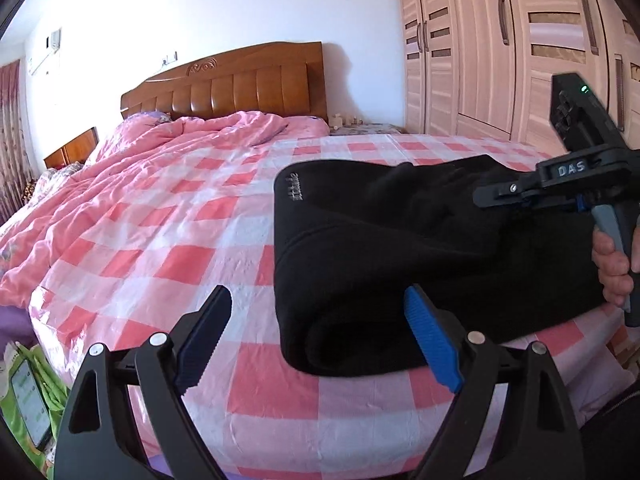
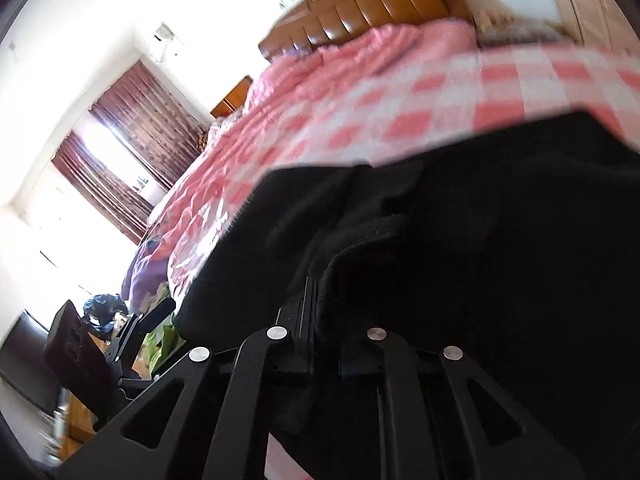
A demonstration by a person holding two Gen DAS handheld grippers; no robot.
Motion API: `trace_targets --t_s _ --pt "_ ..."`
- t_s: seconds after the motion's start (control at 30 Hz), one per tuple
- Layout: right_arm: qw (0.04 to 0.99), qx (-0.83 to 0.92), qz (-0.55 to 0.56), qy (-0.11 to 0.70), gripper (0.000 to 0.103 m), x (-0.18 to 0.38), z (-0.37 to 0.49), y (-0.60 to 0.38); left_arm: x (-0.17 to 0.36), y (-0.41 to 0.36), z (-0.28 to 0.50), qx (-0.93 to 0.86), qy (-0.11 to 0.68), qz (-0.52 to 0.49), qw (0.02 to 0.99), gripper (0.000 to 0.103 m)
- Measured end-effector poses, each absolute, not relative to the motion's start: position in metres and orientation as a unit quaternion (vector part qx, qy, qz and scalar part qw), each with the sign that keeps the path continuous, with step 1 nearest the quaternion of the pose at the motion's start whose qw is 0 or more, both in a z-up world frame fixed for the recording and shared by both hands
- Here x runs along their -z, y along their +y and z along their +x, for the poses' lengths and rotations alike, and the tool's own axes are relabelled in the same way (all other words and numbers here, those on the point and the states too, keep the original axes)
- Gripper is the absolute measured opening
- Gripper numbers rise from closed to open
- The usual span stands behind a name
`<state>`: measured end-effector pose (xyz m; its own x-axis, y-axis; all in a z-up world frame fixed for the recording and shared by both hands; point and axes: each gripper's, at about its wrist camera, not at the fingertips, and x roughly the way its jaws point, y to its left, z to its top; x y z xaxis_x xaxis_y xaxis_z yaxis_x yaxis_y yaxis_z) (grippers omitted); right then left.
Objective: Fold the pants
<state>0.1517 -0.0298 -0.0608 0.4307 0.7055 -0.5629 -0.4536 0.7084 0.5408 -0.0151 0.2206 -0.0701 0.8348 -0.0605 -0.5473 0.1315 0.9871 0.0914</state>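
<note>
At the near edge of the bed (image 1: 168, 248), the left gripper (image 1: 320, 340) hangs with its fingers spread wide, its blue pad just touching the folded black pants (image 1: 380, 248). The pants lie bunched on the checked sheet near that edge. Beyond, the right gripper (image 1: 496, 194) pinches a raised fold of them; the pink quilt (image 1: 160, 148) is heaped by the headboard (image 1: 240, 84).

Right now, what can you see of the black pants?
The black pants lie folded into a thick, fleecy-looking bundle on the pink checked bedsheet, near the bed's foot edge. Small pale lettering marks the far left corner. The right hand-held gripper is shut on a top layer at the right side. The left hand-held gripper is open at the near edge.
</note>
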Motion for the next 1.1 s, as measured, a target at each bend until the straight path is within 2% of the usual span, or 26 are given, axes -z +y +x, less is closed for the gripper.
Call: trace_targets --t_s 0.07,0.1,0.3,0.53,0.7,0.77,0.9,1.0,1.03,1.07,1.1 --pt "0.848 -0.349 0.128 0.379 0.01 0.046 0.143 -0.028 0.067 0.223 -0.013 0.052 0.279 0.061 0.957 0.087" --pt "0.855 -0.349 0.119 0.365 0.01 0.038 0.138 -0.027 0.065 0.225 -0.012 0.055 0.28 0.058 0.957 0.083" --pt "0.873 -0.351 0.125 0.316 0.01 0.002 0.117 -0.044 0.074 0.223 -0.005 0.094 0.318 0.078 0.94 0.054" --pt "0.846 -0.317 0.155 0.4 0.01 0.068 0.122 -0.07 0.081 0.214 -0.006 0.113 0.319 0.104 0.935 0.055" --pt "0.849 -0.327 0.154 0.385 0.01 0.06 0.114 -0.071 0.069 0.215 -0.014 0.103 0.301 0.115 0.941 0.055" --pt "0.851 -0.328 0.149 0.383 0.01 0.058 0.114 -0.07 0.064 0.216 -0.015 0.098 0.291 0.114 0.945 0.06" --pt "0.84 -0.313 0.157 0.414 0.01 0.083 0.122 -0.074 0.075 0.215 -0.007 0.114 0.312 0.11 0.937 0.062" --pt "0.835 -0.307 0.164 0.425 0.03 0.085 0.122 -0.079 0.083 0.206 -0.009 0.114 0.32 0.138 0.93 0.063" --pt "0.837 -0.306 0.159 0.425 0.051 0.08 0.119 -0.083 0.083 0.206 -0.009 0.115 0.321 0.14 0.93 0.063" --pt "0.842 -0.301 0.156 0.421 0.087 0.076 0.116 -0.087 0.082 0.208 -0.009 0.118 0.322 0.137 0.929 0.062" --pt "0.851 -0.292 0.155 0.407 0.099 0.07 0.11 -0.095 0.081 0.21 -0.01 0.122 0.323 0.132 0.929 0.062"
